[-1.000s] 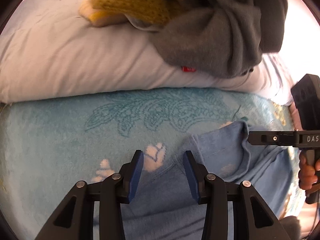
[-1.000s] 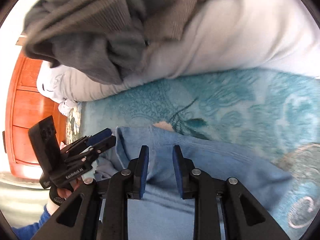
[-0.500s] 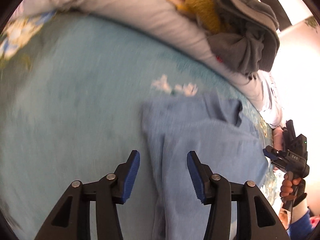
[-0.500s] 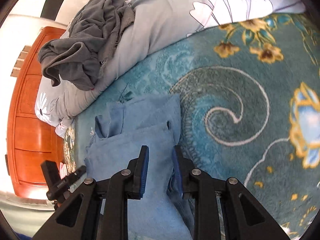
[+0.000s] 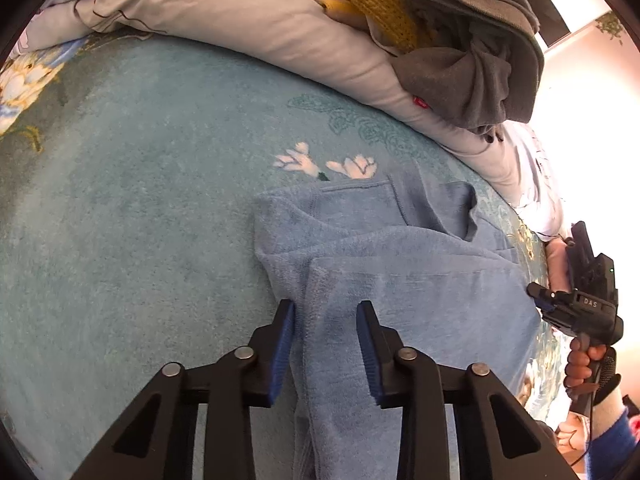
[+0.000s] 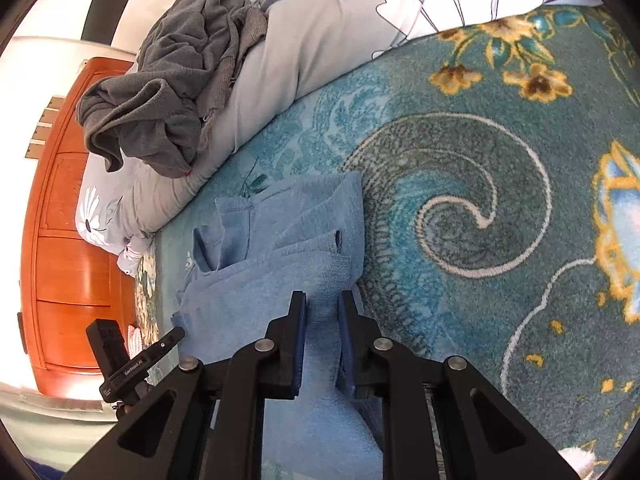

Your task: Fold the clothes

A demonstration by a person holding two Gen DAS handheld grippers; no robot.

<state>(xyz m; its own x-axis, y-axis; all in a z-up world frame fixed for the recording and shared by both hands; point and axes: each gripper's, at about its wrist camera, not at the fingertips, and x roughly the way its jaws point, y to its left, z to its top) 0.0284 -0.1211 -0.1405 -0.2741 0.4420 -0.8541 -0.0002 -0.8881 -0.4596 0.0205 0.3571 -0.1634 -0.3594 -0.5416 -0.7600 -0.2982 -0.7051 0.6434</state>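
Observation:
A light blue garment [image 5: 400,280], folded in layers, lies on the teal patterned blanket [image 5: 140,184]. In the left wrist view my left gripper [image 5: 325,306] straddles the garment's near left edge. Its jaws are closing, with a ridge of the cloth between the pads and some gap still showing. At the right edge of that view a hand [image 5: 582,364] holds my right gripper [image 5: 540,300] at the garment's far side. In the right wrist view my right gripper [image 6: 322,300] is closing on a bunched fold of the garment [image 6: 280,264], which fills the narrow gap. The left gripper [image 6: 176,334] shows at the lower left.
A long pale grey duvet roll [image 5: 248,16] runs along the blanket's far side. A heap of dark grey clothes [image 5: 476,60] and a mustard knit [image 5: 372,4] lie on it. An orange wooden cabinet [image 6: 68,240] stands beyond the bed's edge.
Both grippers have drawn back from the duvet roll and rolled, so much more of the blue garment shows. Both pairs of jaws stand narrower than half a second ago.

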